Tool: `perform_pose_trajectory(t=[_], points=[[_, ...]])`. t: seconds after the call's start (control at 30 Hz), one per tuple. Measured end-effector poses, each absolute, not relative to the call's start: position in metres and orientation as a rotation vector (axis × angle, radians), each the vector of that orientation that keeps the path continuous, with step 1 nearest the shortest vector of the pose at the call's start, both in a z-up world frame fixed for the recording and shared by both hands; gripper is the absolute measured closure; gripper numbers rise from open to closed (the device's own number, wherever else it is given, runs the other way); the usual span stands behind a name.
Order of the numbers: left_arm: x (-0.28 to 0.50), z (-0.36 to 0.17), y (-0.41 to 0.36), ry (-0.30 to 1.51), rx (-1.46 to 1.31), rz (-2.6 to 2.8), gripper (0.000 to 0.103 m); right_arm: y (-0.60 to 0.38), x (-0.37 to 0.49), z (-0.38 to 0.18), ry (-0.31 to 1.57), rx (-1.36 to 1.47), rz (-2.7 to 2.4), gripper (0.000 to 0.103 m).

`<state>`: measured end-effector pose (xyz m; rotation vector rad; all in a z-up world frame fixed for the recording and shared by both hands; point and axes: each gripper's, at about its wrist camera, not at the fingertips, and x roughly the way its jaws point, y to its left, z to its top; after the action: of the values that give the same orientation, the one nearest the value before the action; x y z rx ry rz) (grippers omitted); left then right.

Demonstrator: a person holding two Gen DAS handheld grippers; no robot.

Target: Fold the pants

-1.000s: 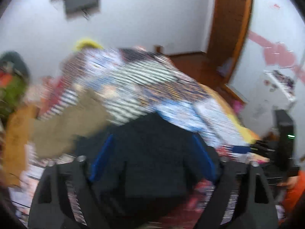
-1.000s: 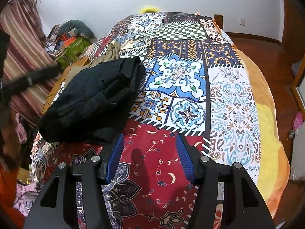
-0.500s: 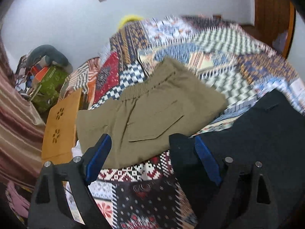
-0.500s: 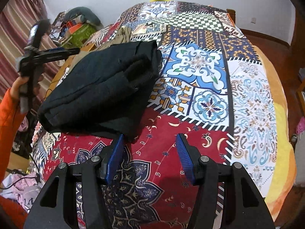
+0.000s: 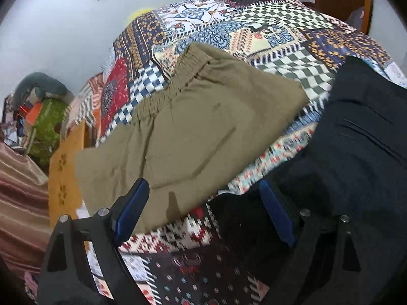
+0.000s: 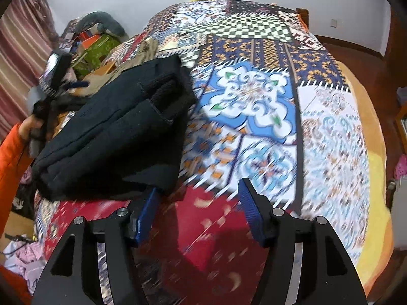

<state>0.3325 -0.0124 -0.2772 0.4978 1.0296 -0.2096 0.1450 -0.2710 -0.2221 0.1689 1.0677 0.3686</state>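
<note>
Nowhere readable: no brand, label or writing made out on any garment or on either tool; motion blur over the near bedding in both views.

Counted two garments on the patchwork-print bedspread (image 5: 267, 23). Khaki cotton pants with elastic waistband (image 5: 193, 127) lying flat near the bed's left edge, hem overhanging toward an orange wooden board (image 5: 61, 178). Folded black pants bundle (image 6: 117, 137) just beside the khaki pair, toward the bed's middle, layers stacked, one corner flopped open.

Left gripper (image 5: 203, 213) held above the gap between the two garments, blue pads spread wide, gripping nothing; left pad over the khaki hem, right pad over black cloth. Seen also from the right wrist view, gripped by a hand in an orange sleeve (image 6: 12, 157).

Right gripper (image 6: 198, 213) spread apart, empty, over the red moon-print patch (image 6: 203, 228); left pad just beside the black bundle's near edge, contact not resolvable.

Noted around: clutter pile with green bag (image 5: 48, 124), striped pink curtain (image 6: 17, 50).
</note>
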Motion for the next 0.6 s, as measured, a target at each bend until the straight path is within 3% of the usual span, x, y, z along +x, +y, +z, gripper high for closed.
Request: perform_pose_trajectory(t=[0.2,0.6], points=[[0.292,-0.270,-0.007,1.057,0.432,-0.259,0.023,-0.286,0.182,-0.225,1.047,0.163,0.308,0.045],[0.207,-0.246,-0.023,1.032,0.280,-0.312,0.023,-0.315,0.161,-0.187,0.944,0.177,0.239,0.045]])
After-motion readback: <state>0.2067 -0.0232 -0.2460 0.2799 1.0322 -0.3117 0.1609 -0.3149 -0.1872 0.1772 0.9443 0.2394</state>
